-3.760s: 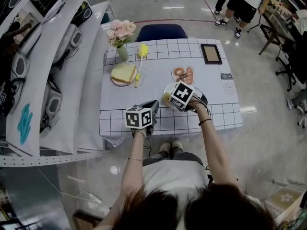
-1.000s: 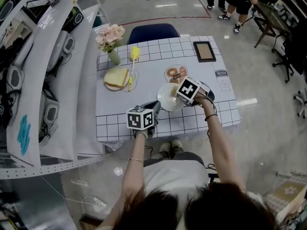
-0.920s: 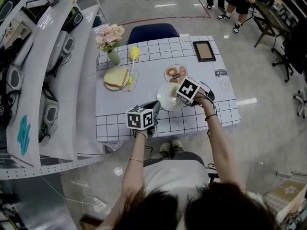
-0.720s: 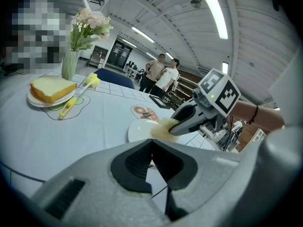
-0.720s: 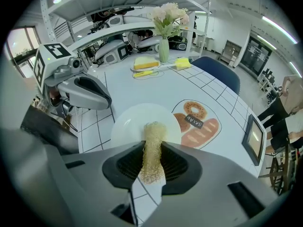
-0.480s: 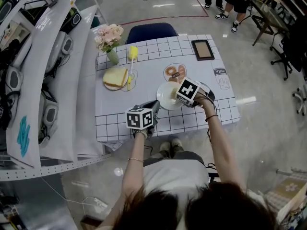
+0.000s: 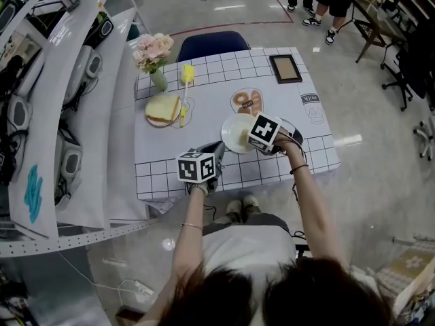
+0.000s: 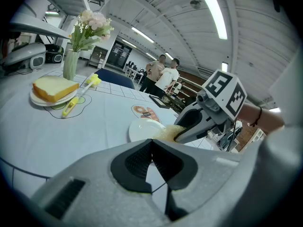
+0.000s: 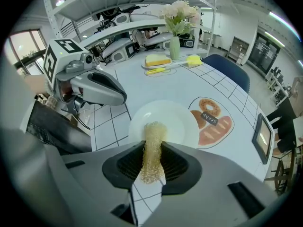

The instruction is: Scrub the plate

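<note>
The right gripper [image 9: 152, 145] clamps a pale yellow mesh scrubber [image 9: 153, 132] between its jaws, and the scrubber's tip reaches over the round white plate [image 9: 177, 119]. The plate sits near the front edge of the white grid-edged table [image 7: 163, 172], just beside a printed bread picture [image 9: 210, 119]. The left gripper [image 8: 151, 148] is held near the plate, jaws pressed together with nothing between them.

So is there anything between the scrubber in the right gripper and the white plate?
Nothing visible does. The right gripper is shut on the scrubber, and the scrubber's free end lies directly over the bare plate. The left gripper, shut and empty, is off to the side, not between them.
</note>
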A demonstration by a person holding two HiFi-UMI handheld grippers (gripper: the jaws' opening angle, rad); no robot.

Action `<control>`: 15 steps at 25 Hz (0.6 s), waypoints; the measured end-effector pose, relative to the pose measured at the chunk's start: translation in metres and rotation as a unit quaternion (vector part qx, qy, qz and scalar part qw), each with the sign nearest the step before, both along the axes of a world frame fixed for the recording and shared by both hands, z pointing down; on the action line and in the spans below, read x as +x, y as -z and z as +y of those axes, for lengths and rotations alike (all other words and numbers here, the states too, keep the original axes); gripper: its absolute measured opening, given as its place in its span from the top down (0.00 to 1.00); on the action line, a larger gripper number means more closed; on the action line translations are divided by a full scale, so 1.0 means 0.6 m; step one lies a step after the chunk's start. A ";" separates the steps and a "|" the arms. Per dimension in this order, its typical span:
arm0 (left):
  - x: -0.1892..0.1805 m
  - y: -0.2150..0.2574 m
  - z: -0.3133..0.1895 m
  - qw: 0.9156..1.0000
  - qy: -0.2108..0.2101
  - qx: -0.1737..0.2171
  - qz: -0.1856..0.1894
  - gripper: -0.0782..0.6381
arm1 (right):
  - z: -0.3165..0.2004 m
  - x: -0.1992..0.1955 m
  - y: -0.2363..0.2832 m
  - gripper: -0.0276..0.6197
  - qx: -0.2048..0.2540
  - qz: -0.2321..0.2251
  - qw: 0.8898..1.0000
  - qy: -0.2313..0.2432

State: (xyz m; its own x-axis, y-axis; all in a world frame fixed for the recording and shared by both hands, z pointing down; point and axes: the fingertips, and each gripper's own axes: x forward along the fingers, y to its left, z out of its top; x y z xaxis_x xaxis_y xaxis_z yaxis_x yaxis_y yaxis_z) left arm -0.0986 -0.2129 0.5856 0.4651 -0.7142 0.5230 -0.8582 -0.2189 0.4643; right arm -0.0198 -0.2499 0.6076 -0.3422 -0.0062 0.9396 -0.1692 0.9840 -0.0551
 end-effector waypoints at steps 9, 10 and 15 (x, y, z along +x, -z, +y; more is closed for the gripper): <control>-0.003 -0.001 0.011 1.000 0.001 0.000 -0.002 0.88 | 0.022 -0.009 0.000 0.81 -0.010 -0.003 1.000 0.008; -0.003 -0.001 0.012 1.000 0.002 -0.001 -0.002 0.88 | 0.024 -0.010 0.000 0.81 -0.011 -0.003 1.000 0.008; -0.007 -0.003 0.017 1.000 0.006 -0.001 -0.001 0.88 | 0.034 -0.020 -0.001 0.81 -0.016 -0.008 1.000 0.015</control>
State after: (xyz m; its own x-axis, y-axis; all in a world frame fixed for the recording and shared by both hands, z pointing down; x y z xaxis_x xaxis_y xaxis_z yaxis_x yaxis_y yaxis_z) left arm -0.1030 -0.2028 0.5872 0.4547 -0.7193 0.5252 -0.8622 -0.2075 0.4622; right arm -0.0317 -0.2293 0.6080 -0.3562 0.0337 0.9338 -0.1383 0.9864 -0.0883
